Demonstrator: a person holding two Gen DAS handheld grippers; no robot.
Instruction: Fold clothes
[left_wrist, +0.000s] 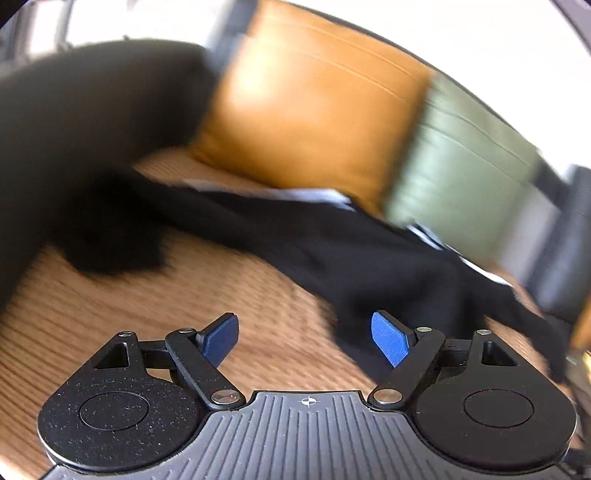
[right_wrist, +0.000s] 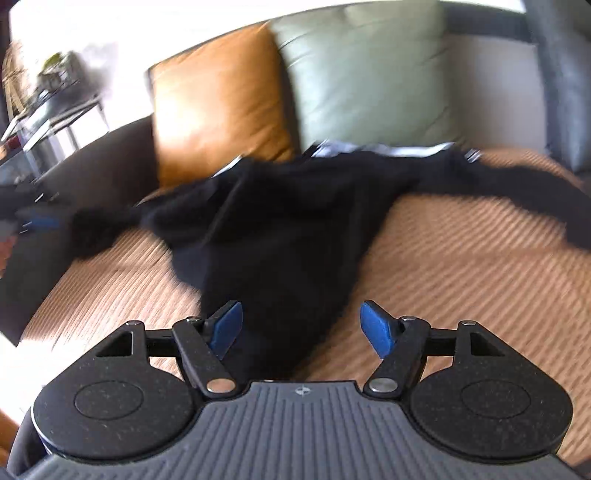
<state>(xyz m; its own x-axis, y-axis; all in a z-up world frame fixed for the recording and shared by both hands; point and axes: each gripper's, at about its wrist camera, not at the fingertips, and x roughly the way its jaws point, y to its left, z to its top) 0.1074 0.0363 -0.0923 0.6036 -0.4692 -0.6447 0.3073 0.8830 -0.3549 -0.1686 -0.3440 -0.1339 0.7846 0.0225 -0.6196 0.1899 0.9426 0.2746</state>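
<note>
A black garment (left_wrist: 369, 258) lies crumpled and spread across a tan woven seat mat (left_wrist: 184, 295); both views are blurred. My left gripper (left_wrist: 306, 338) is open over the mat, and the garment's near edge reaches its right blue pad (left_wrist: 389, 338). In the right wrist view the same garment (right_wrist: 288, 229) runs from the cushions down toward me. My right gripper (right_wrist: 302, 328) is open, with the garment's near tip lying under the gap between its blue pads (right_wrist: 227, 328). Neither gripper's pads press on the cloth. White trim shows along the garment's far edge (right_wrist: 399, 149).
An orange cushion (right_wrist: 218, 107) and a pale green cushion (right_wrist: 369, 74) lean against the sofa back behind the garment. A dark armrest (left_wrist: 74, 129) rises on the left. A glass side table (right_wrist: 51, 110) stands beyond it. Bare mat (right_wrist: 461, 277) lies to the right.
</note>
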